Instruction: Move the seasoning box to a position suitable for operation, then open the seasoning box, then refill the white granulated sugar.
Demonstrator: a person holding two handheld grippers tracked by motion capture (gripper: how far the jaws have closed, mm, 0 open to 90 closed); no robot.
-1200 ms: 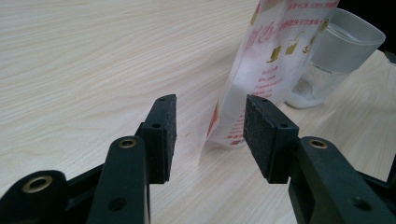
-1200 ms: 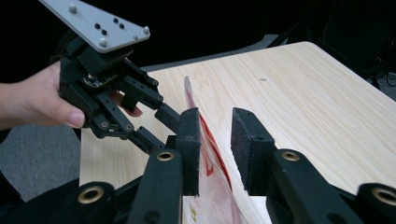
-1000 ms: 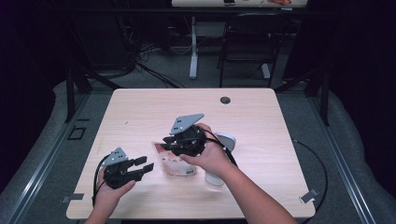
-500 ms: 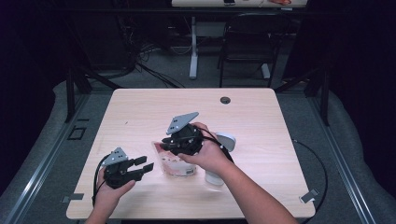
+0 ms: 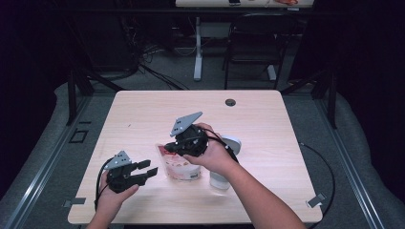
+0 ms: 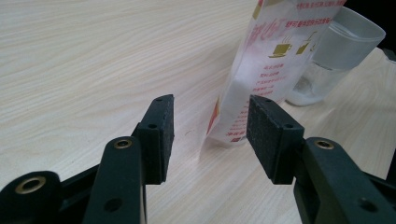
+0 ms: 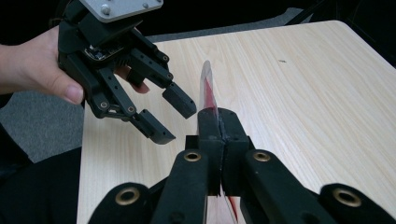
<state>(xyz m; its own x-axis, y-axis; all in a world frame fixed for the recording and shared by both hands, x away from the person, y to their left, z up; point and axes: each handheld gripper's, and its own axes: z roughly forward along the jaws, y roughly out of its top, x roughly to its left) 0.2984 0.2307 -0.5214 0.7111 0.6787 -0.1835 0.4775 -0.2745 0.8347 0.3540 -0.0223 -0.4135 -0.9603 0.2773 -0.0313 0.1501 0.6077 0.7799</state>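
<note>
Right gripper (image 5: 168, 146): you are pinching the top edge of the red-and-white printed plastic pouch (image 5: 180, 166), jaws just closed, pouch standing mid-table | left gripper (image 5: 149, 171): you are holding it open, empty, just left of the pouch | frosted plastic cup (image 5: 224, 162) right of the pouch.

We see a pale wooden table (image 5: 143, 114) on grey carpet (image 5: 329, 143), a white-legged desk (image 5: 197, 62) and dark chair (image 5: 250, 52) beyond its far edge, in dim light.
</note>
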